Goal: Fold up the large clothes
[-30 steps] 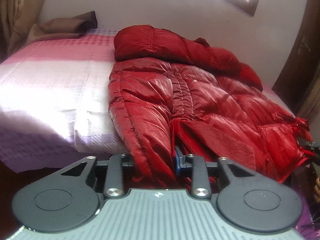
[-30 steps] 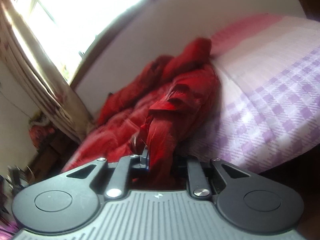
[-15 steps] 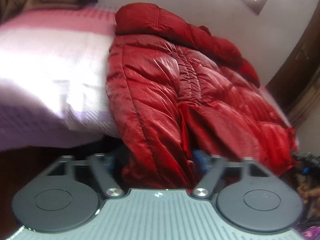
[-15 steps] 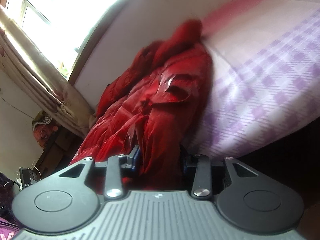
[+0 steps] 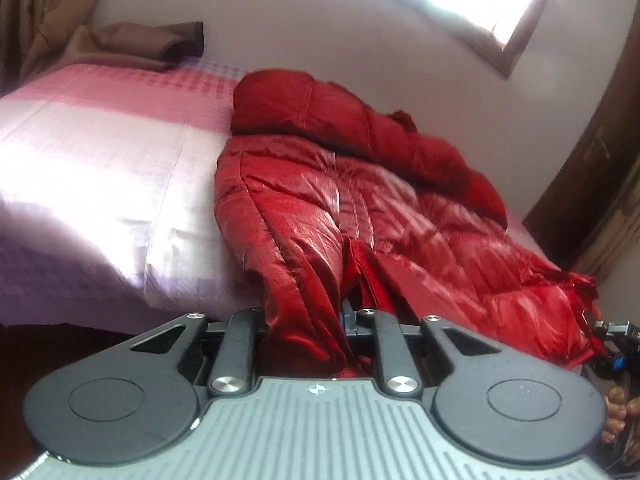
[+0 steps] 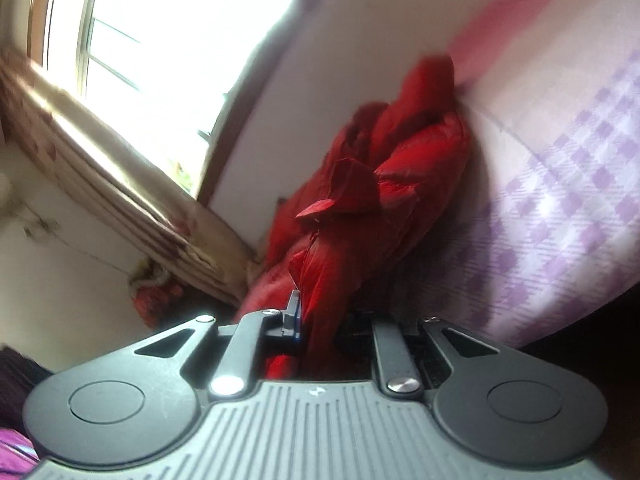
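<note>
My left hand-held gripper (image 5: 306, 326) is closing its jaws on the hem of the red puffer jacket (image 5: 384, 216), a bunched fold of fabric squeezed between them. My right hand-held gripper (image 6: 320, 320) is closing too, with another stretch of that hem pinched between its jaws. The jacket lies spread over the near edge of the bed (image 5: 100, 184), hood toward the wall, hem hanging over the side. A brown garment (image 5: 152, 42) sits at the bed's far corner. A curtain (image 6: 104, 184) hangs beside the window (image 6: 168, 40).
</note>
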Tool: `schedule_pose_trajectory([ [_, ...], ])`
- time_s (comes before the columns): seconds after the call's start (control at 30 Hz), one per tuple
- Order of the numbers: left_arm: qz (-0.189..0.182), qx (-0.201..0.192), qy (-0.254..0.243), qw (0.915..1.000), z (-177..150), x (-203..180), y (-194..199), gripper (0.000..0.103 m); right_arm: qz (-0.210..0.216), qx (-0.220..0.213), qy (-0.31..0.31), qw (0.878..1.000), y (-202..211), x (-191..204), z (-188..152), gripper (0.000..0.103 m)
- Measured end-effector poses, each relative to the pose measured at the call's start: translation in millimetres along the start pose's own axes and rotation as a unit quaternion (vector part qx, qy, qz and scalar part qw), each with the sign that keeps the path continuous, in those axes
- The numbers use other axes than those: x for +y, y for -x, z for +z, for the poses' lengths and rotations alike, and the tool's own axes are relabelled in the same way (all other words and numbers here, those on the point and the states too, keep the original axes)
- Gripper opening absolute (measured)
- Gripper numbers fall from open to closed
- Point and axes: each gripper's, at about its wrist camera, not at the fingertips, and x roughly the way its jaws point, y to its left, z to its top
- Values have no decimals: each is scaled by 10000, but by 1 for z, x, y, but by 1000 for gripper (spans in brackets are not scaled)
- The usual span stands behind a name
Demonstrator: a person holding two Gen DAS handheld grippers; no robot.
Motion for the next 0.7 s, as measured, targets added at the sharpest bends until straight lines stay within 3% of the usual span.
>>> schedule_pose_trajectory([
  [0.37,-48,-806,291,9963,53,-16,15,21,503,-449,-58,9977,-11,36,49,14],
  [0.7,-33,-1185,482,9918,133,-33,-17,21,525,-630,-14,9966,-63,47,133,14],
])
